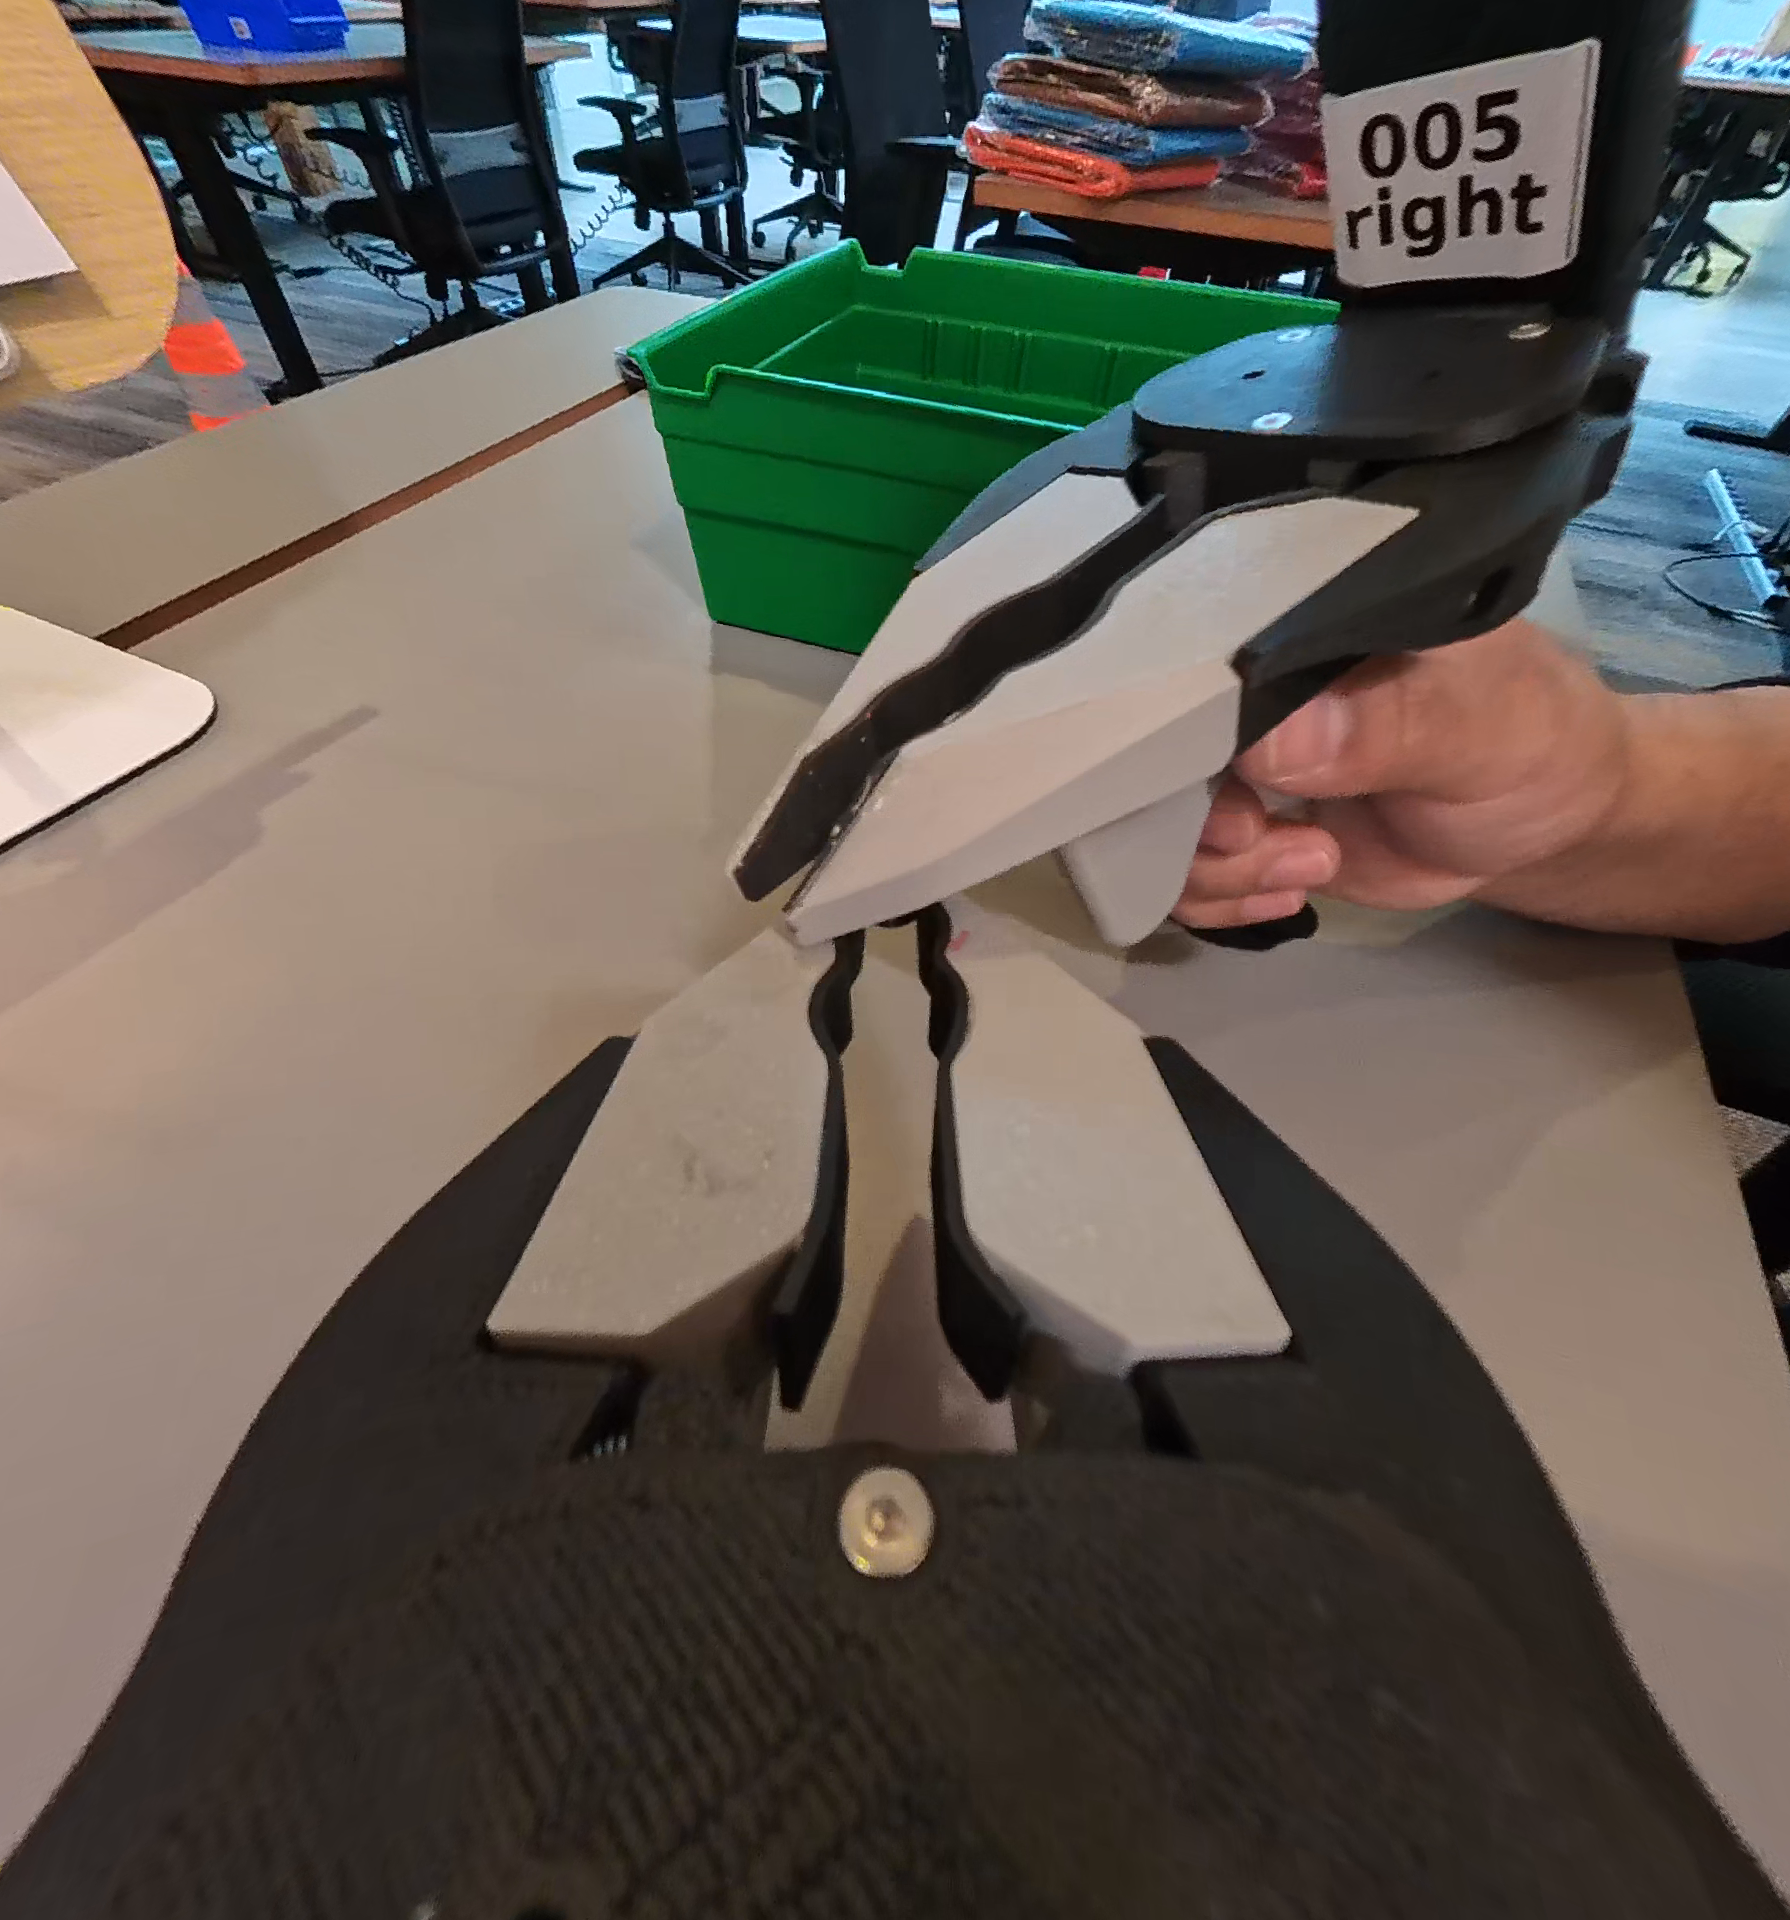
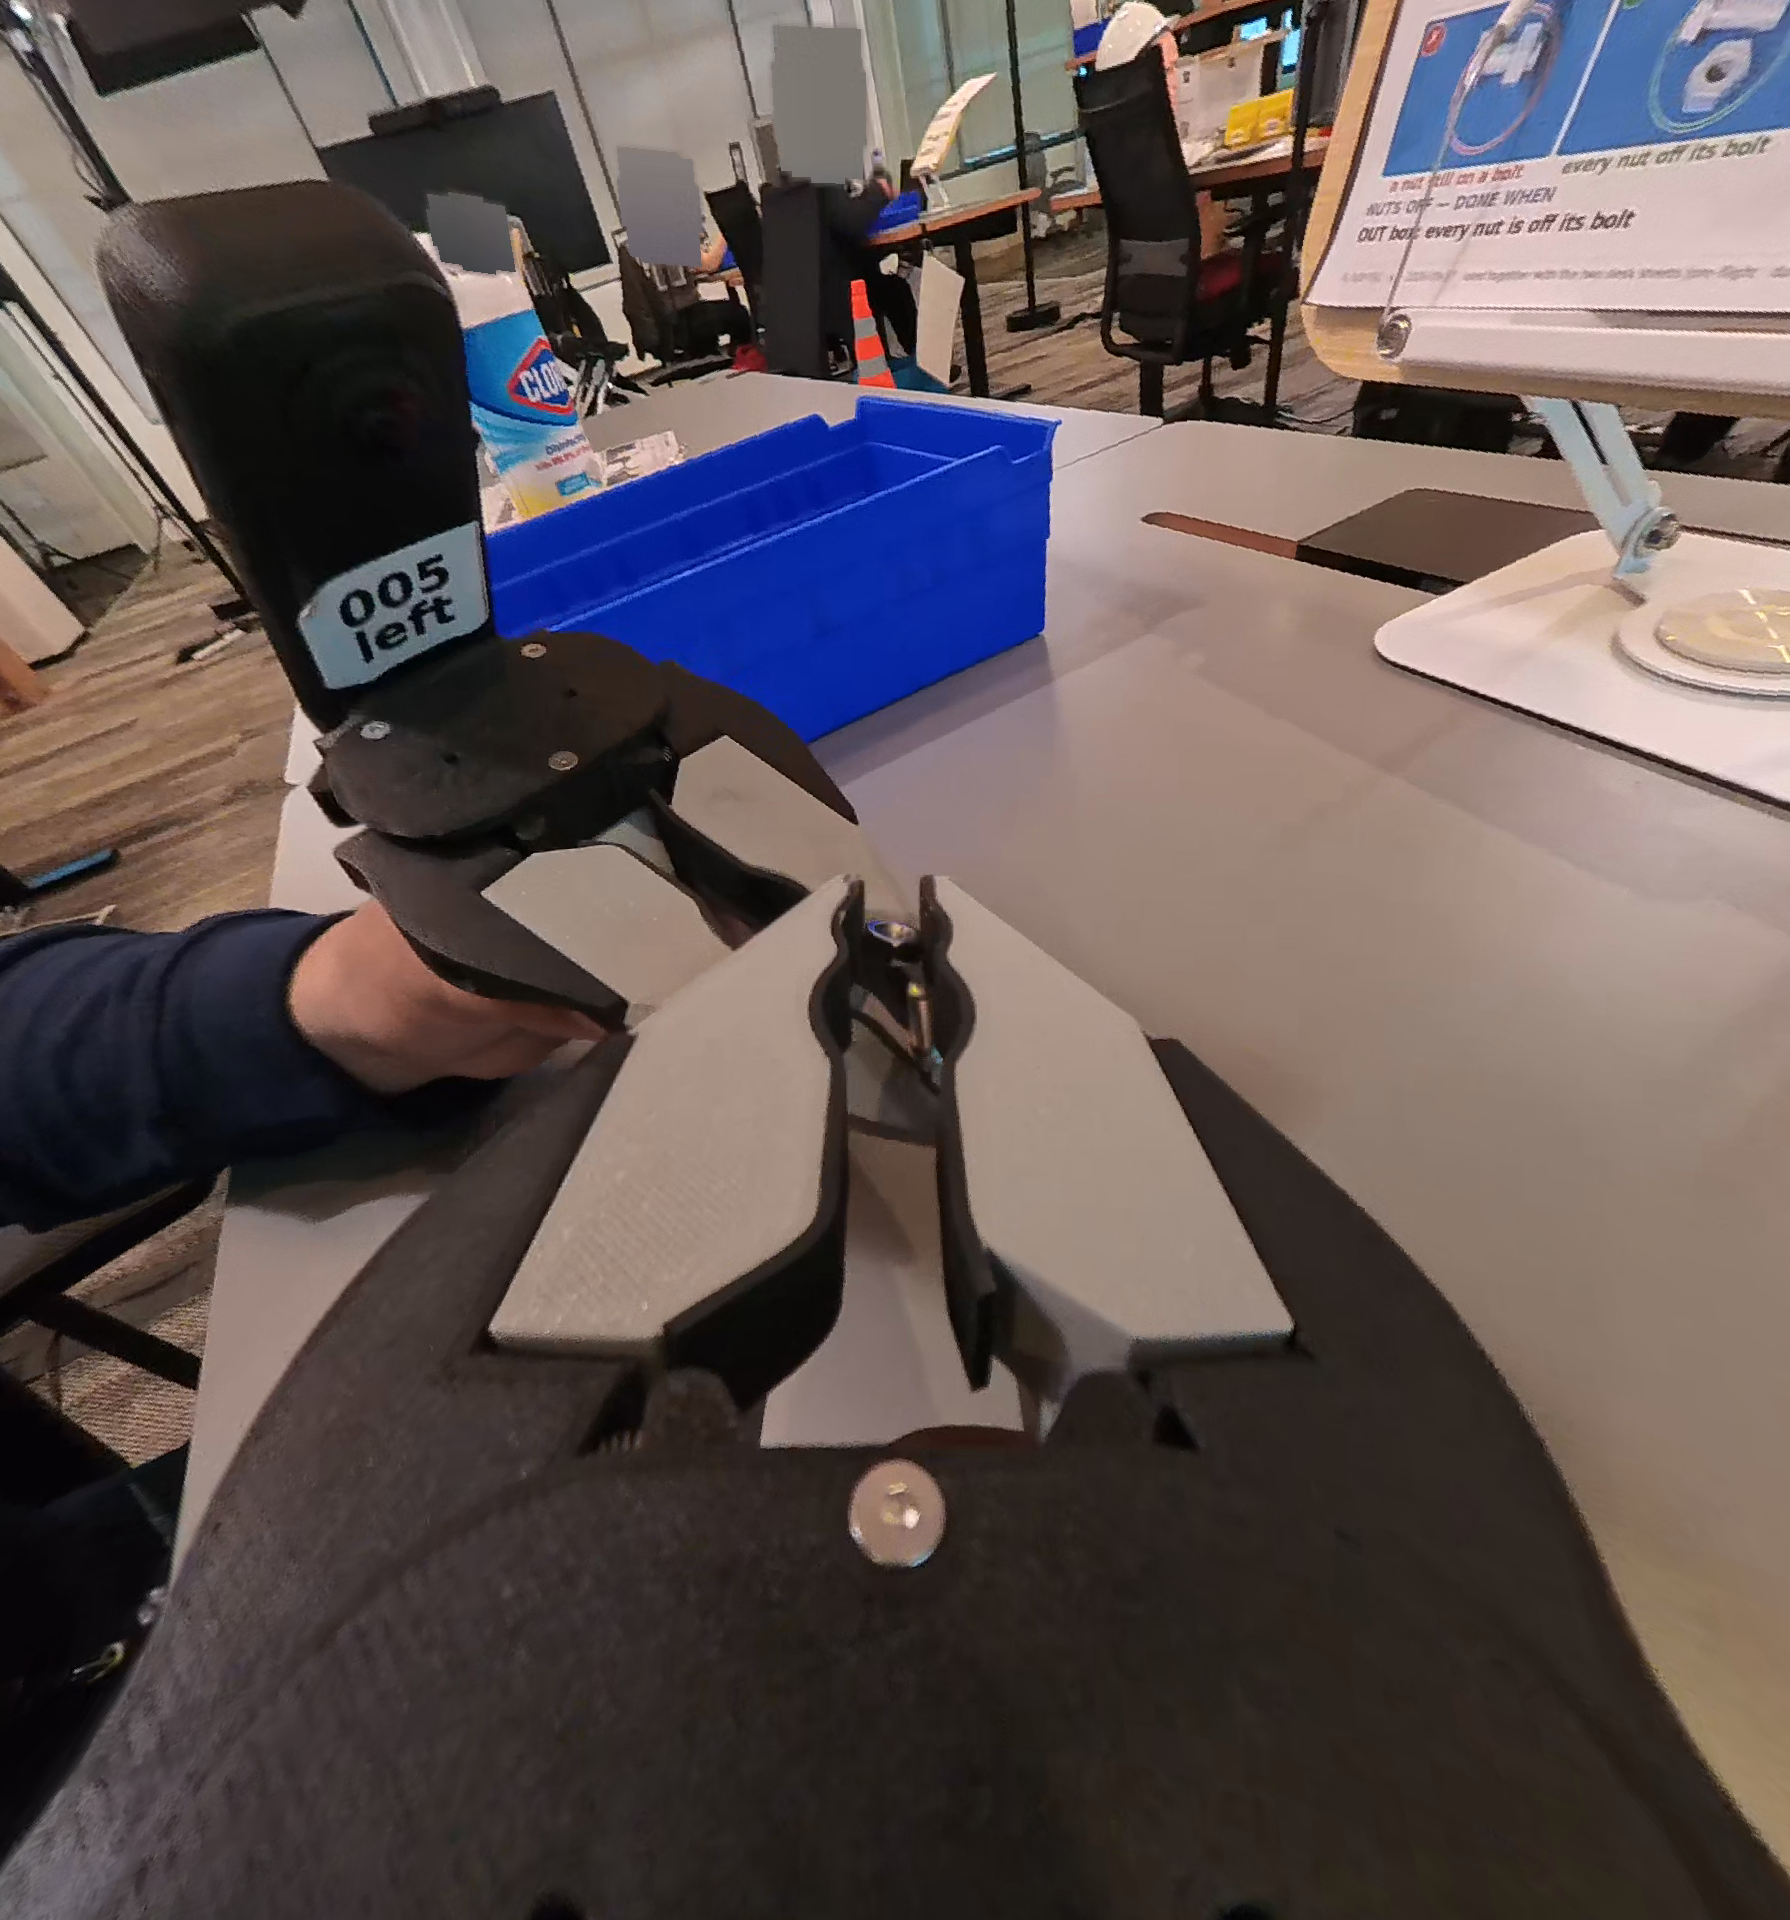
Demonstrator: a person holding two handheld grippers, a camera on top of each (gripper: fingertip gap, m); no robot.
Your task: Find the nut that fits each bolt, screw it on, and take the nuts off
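Note:
In the right wrist view my right gripper (image 2: 891,904) is shut on a shiny metal nut (image 2: 892,931). A thin bolt shaft (image 2: 918,1013) runs back between its fingers. My left gripper (image 2: 787,899) comes in from the left and its tips meet the same piece, partly hidden behind my right finger. In the left wrist view my left gripper (image 1: 891,940) has its fingers nearly together. My right gripper (image 1: 777,894) crosses over its tips from the upper right and hides the piece. Both are held just above the grey table (image 1: 403,831).
A green bin (image 1: 870,447) stands on the table behind the grippers, a blue bin (image 2: 818,561) toward the other side. A white stand base (image 2: 1597,665) with a tilted instruction board (image 2: 1597,156) is at the table's far side. A wipes canister (image 2: 527,405) stands behind the blue bin. Tip to tip, the grippers are about 5 cm apart.

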